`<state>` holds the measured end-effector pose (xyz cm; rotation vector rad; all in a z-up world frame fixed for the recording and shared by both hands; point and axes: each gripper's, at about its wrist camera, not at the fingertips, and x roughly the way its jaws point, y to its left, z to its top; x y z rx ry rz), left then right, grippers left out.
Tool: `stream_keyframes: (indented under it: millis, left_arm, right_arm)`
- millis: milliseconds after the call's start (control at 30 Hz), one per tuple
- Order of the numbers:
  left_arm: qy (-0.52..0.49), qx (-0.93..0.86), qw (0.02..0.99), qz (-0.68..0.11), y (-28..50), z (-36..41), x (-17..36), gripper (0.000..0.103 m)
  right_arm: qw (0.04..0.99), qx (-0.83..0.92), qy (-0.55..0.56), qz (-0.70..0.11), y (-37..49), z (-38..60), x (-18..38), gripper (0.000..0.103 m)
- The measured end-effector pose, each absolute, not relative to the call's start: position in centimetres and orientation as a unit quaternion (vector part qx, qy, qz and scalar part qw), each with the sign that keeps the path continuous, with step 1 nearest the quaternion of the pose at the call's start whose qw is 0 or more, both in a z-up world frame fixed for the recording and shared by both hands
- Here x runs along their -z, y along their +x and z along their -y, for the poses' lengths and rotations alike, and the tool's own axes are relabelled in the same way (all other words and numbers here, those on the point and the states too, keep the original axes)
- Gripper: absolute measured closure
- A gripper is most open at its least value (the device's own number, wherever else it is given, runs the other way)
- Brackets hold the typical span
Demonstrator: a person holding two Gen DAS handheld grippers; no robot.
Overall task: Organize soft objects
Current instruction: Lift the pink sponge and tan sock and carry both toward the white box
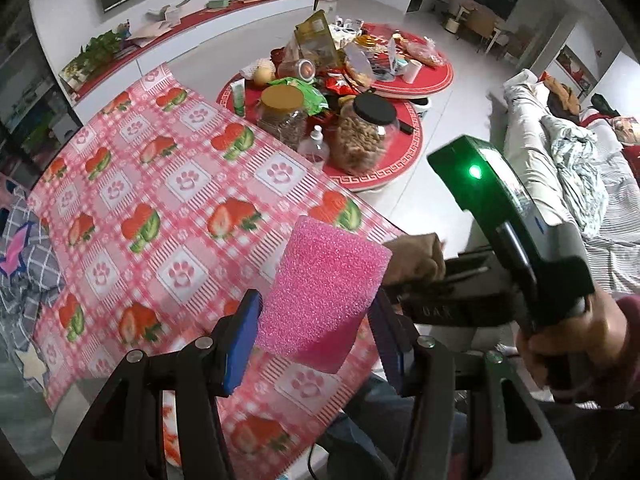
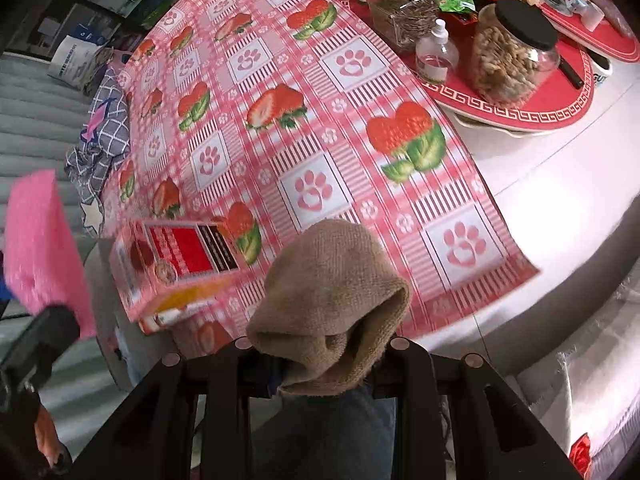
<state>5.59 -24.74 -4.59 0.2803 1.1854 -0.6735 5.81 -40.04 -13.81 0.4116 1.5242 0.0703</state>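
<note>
Holding a pink sponge, the left gripper has its blue pads on either side of the block; the sponge looks lightly pinched and lifted clear of the strawberry tablecloth, above its near edge. Right gripper is clenched on a folded brown cloth, which bulges out forward of the fingers and hangs above the near edge of the same tablecloth. From the right view, a pink box sits on the tablecloth's near left corner, tilted or blurred, hard to say which; the sponge shows again off the tablecloth's left side. A grey checked garment lies bunched at the tablecloth's far left edge. Beyond the tablecloth's far right side, a red round table carries jars and snack bags, not part of the job as far as I can tell.

Step in hand, my read: both soft items are airborne and need setting down together on the tablecloth. To do it well, lower each one flat onto a bare patch, clear of the box, and let go only once it rests. The sponge will spring back when released, so ease off slowly. The cloth may unfold; set its folded edge down first.
</note>
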Motion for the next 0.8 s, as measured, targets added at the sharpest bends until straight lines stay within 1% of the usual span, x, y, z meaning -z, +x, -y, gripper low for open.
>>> stream_keyframes:
  millis: [167,400,800]
  left_arm:
    - [0.109,0.297,0.767,-0.558,2.7,21.9,5.0,0.045]
    - [0.058,0.250,0.779,-0.573,-0.4,16.1,5.3,0.045]
    - [-0.023,0.115,0.814,-0.569,-2.4,5.5,5.0,0.045]
  right_arm:
    - [0.701,-0.045,0.165,-0.693,3.7,38.2,13.7,0.072]
    - [0.695,-0.086,0.133,-0.702,1.8,33.3,13.3,0.072]
    - [0.699,-0.180,0.049,-0.690,2.1,24.3,10.7,0.072]
